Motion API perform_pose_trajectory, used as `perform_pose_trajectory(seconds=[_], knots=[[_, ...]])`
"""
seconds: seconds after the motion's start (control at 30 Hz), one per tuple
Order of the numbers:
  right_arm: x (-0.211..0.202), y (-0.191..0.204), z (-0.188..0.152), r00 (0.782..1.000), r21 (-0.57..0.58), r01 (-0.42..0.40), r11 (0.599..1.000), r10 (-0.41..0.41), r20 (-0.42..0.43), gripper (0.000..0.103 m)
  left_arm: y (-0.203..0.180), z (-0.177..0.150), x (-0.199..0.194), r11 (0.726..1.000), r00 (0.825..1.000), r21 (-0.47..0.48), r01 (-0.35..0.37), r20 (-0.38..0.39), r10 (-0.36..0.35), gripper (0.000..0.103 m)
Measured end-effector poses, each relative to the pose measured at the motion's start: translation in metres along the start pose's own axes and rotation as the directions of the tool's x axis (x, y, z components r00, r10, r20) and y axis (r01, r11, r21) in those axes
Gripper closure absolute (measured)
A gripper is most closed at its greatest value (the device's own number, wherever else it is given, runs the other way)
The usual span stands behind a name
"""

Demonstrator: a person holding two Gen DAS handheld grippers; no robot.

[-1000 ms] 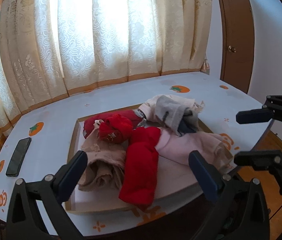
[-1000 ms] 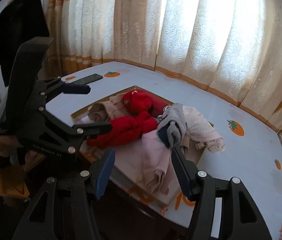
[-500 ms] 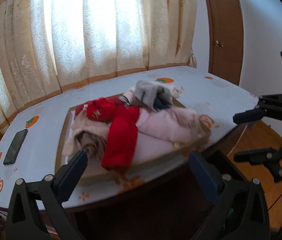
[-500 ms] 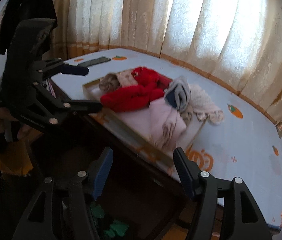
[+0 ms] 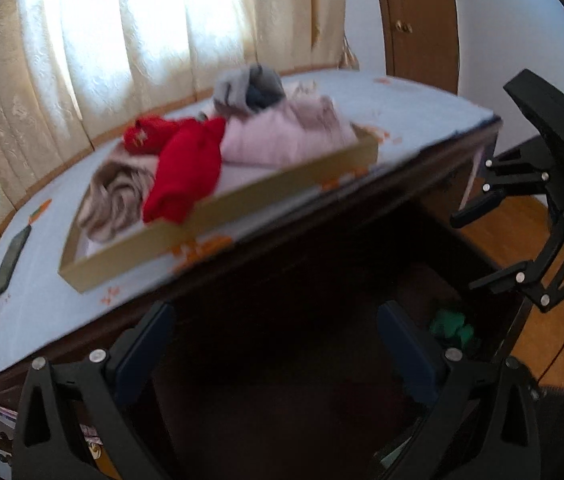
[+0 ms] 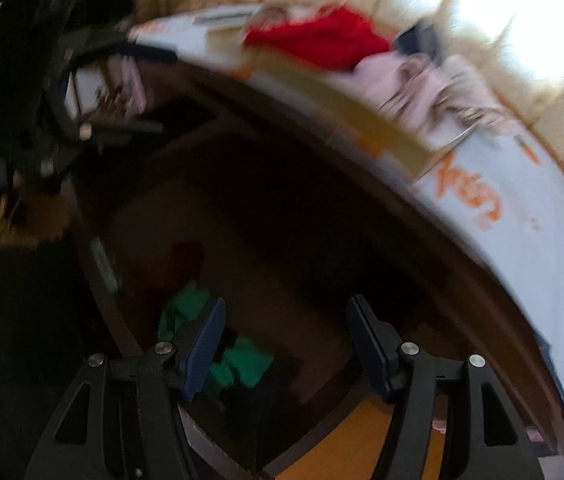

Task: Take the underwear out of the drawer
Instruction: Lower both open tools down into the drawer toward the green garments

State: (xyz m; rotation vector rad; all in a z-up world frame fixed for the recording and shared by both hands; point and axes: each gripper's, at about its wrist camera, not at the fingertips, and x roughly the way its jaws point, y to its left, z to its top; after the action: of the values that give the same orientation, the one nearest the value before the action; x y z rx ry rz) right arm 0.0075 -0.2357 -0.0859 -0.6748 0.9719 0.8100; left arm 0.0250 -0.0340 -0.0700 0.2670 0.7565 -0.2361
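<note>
A dark wooden drawer [image 6: 302, 264] stands open under the table edge. In it lies a green garment [image 6: 242, 362], partly behind my right gripper's left finger; it also shows in the left wrist view as a green garment [image 5: 452, 328] deep in the drawer [image 5: 302, 320]. My right gripper [image 6: 288, 344] hangs open over the drawer, pointing steeply down, with nothing between its fingers. My left gripper [image 5: 276, 346] is open and empty too, in front of the drawer's dark inside. Both views are blurred.
On the white, orange-printed table [image 5: 42, 288] stands a shallow cardboard tray [image 5: 218, 208] heaped with red, pink, beige and grey garments [image 5: 186, 168]. A black phone [image 5: 10, 264] lies left of it. Curtains hang behind; a wooden floor [image 5: 502, 232] shows at right.
Both grippers have sunk from above the table top to below its edge. The tray of clothes has slid upward in both views, and the dark drawer with the green garment has come into sight.
</note>
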Motion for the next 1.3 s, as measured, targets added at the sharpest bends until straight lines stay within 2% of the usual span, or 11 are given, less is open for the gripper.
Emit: perform_pose_trajectory(seconds=[0.13, 0.27, 0.5, 0.7, 0.97, 1.2, 1.27, 1.3], knots=[[0.021, 0.002, -0.003, 0.992, -0.026, -0.088, 0.996, 0.085, -0.09, 0.038, 0.006, -0.01, 0.01, 1.0, 0.999, -0.013, 0.004, -0.052, -0.004, 0.001], [0.041, 0.002, -0.004, 0.979, -0.048, -0.126, 0.991, 0.117, -0.168, 0.038, 0.006, -0.017, 0.018, 1.0, 0.996, -0.006, 0.003, -0.085, -0.004, 0.001], [0.07, 0.002, -0.008, 0.935, -0.041, -0.226, 0.973, 0.205, -0.289, 0.038, 0.003, -0.026, 0.026, 1.0, 0.992, 0.014, 0.019, -0.128, -0.017, 0.001], [0.089, 0.004, -0.007, 0.902, -0.033, -0.27, 0.962, 0.241, -0.36, 0.038, -0.002, -0.029, 0.032, 0.999, 0.989, 0.038, 0.022, -0.149, -0.016, 0.001], [0.106, -0.004, -0.002, 0.877, 0.071, -0.301, 0.951, 0.305, -0.372, 0.039, -0.01, -0.034, 0.038, 0.998, 0.986, 0.048, 0.027, -0.166, -0.019, 0.001], [0.113, -0.007, -0.003, 0.864, 0.105, -0.308, 0.945, 0.325, -0.384, 0.039, -0.009, -0.038, 0.046, 0.999, 0.98, 0.031, 0.04, -0.196, -0.034, 0.001], [0.119, -0.011, 0.003, 0.855, 0.111, -0.315, 0.943, 0.333, -0.397, 0.04, -0.009, -0.037, 0.049, 0.999, 0.979, 0.03, 0.041, -0.2, -0.034, 0.001], [0.12, -0.014, 0.004, 0.852, 0.112, -0.319, 0.941, 0.337, -0.402, 0.044, -0.009, -0.037, 0.049, 0.999, 0.979, 0.029, 0.04, -0.2, -0.034, 0.001]])
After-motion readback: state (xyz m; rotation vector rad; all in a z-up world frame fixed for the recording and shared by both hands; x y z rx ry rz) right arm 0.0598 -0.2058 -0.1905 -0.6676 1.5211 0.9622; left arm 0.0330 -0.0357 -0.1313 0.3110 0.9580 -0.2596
